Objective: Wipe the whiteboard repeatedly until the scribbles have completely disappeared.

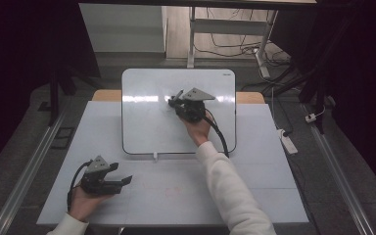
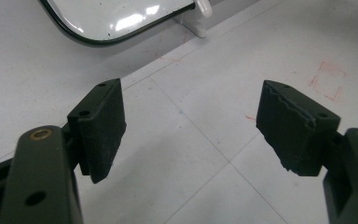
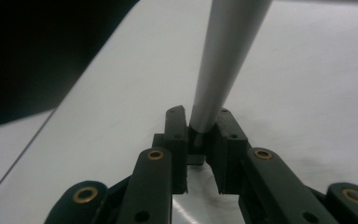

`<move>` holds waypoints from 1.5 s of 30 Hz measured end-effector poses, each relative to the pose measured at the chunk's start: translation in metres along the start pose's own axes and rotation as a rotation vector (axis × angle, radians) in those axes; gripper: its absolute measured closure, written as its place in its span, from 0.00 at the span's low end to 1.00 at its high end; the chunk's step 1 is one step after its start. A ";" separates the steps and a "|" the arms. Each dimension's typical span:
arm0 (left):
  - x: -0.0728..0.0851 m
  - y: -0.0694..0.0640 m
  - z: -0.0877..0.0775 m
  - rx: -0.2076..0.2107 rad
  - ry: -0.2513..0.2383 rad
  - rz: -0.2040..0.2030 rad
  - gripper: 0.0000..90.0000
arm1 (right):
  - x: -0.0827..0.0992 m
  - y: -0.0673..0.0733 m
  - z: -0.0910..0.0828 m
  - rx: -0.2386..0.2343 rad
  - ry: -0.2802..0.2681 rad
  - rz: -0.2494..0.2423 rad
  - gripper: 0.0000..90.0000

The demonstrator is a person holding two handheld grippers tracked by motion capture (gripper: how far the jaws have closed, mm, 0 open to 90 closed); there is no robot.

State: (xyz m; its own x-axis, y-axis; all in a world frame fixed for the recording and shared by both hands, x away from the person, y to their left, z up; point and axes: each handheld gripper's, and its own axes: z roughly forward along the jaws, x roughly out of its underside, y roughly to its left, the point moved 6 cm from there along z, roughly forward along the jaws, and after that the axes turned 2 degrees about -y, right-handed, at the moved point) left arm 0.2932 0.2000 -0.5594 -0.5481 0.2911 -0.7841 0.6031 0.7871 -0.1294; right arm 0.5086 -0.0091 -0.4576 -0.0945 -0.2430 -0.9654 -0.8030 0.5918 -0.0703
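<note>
Over the glossy white board point(image 1: 147, 127), the right gripper point(image 3: 204, 135) pinches a slim, stiff grey marker point(image 3: 226, 56) near its end; light, likely slippery. Left gripper point(image 2: 191, 126) gapes wide above the desk point(image 2: 205, 177).

The right gripper point(image 3: 204, 135) has its two black jaws drawn close together, pinching the lower end of a smooth grey rod point(image 3: 226, 56). The rod rises from between the jaws and widens toward the top edge of the frame, leaning slightly to the right. Behind it lies a glossy white board point(image 3: 307, 93), whose dark rimmed edge runs diagonally at the left. Beyond that edge is darkness at the upper left. Brass-coloured rivets mark the gripper's linkage arms.
</note>
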 end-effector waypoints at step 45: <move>0.000 -0.001 -0.001 -0.002 -0.003 0.000 0.27 | 0.013 -0.013 -0.025 0.049 -0.012 0.005 0.86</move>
State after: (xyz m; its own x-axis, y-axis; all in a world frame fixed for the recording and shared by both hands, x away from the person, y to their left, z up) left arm 0.2920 0.2002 -0.5589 -0.5460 0.2897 -0.7861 0.6021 0.7882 -0.1277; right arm 0.5032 -0.0396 -0.4626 -0.0912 -0.2308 -0.9687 -0.7728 0.6299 -0.0773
